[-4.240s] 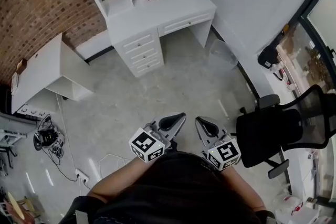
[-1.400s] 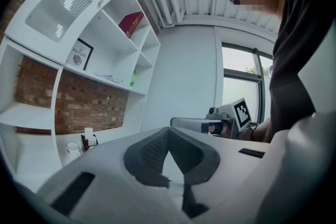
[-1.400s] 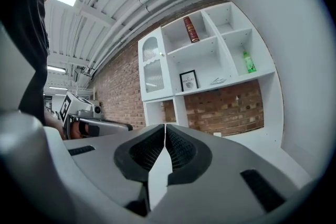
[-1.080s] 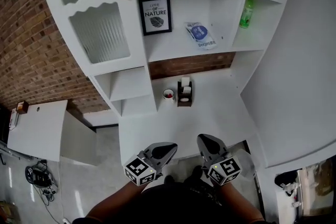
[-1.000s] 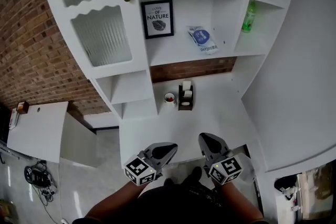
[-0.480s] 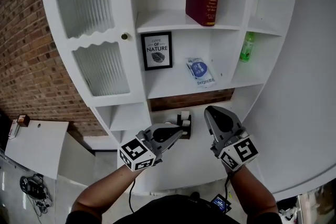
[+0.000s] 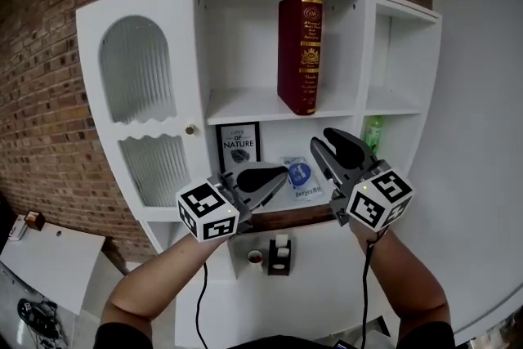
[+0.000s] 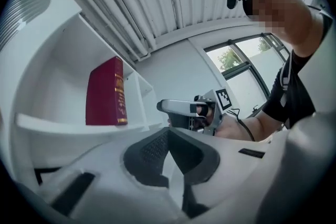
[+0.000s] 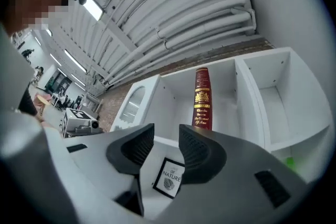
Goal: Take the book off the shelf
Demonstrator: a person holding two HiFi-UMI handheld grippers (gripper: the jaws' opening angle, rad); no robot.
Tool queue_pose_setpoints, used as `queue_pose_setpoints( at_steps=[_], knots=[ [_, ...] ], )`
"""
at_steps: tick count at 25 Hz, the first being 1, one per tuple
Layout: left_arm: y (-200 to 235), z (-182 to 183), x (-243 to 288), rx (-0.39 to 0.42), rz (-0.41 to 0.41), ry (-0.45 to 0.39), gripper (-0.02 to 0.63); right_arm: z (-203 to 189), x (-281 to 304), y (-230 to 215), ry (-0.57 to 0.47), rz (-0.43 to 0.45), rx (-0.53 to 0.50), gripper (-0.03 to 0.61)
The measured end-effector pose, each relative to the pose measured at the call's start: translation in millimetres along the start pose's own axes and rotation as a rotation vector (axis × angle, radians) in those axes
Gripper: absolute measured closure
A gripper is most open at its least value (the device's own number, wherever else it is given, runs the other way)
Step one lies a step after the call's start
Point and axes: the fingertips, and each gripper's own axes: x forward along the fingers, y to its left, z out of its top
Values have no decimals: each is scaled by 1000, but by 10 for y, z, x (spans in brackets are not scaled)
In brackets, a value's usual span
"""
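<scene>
A dark red book (image 7: 298, 53) with gold lettering stands upright on the top shelf (image 7: 245, 106) of a white wall unit. It also shows in the left gripper view as the book (image 8: 106, 93), and in the right gripper view as the book (image 9: 202, 97). My right gripper (image 7: 328, 141) is raised below and slightly right of the book, well short of it. Its jaws are opening, and the right gripper (image 9: 166, 131) has nothing between its jaws. My left gripper (image 7: 268, 173) hangs lower left of the book, and the left gripper (image 8: 168, 132) has its jaws shut and empty.
Below the book's shelf sit a framed "of nature" picture (image 7: 239, 145) and a blue packet (image 7: 300, 176). A green bottle (image 7: 373, 131) stands in the right bay. A ribbed-glass cabinet door (image 7: 135, 82) is at left. A small holder (image 7: 278, 253) sits on the desk.
Both grippers have risen from desk height to shelf height. The head view has tilted up, bringing the whole book into sight. The right jaws have parted.
</scene>
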Motion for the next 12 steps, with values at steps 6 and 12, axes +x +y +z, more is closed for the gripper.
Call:
queue_pose_setpoints(
  at_steps=[6,12],
  knots=[
    [489,548,287,77,48,-26,606,476,515,-426,-12,-41,-36,362],
    [935,865,393,76,107,-37,606,451,927,-801,97,-94,-35,308]
  ],
)
